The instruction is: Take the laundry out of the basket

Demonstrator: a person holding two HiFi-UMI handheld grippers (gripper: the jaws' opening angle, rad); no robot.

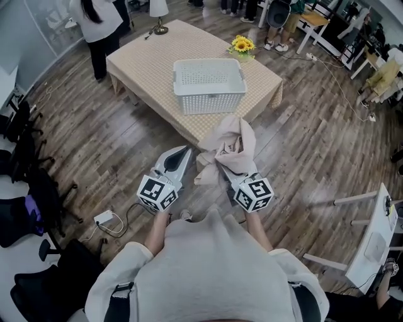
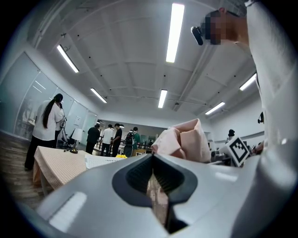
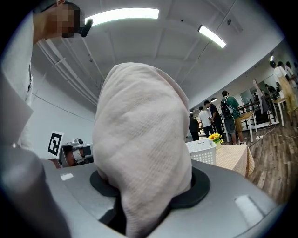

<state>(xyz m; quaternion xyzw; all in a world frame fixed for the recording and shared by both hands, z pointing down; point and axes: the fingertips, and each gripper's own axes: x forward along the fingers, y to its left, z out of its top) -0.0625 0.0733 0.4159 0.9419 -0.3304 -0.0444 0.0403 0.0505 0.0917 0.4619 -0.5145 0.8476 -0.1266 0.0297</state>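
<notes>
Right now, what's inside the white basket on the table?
Nothing shows inside the basket; the floor that can be seen is bare. Its near inner wall is hidden. The pink cloth is outside it, clamped in the right gripper.

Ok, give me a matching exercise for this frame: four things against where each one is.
Things:
1 pink towel
2 white laundry basket
3 sunflowers
4 table lamp

Places:
A on the table, beyond the basket to the left
B clamped in the right gripper
C middle of the table
D on the table, beyond the basket to the right

Pairs: 1-B, 2-C, 3-D, 4-A
</notes>
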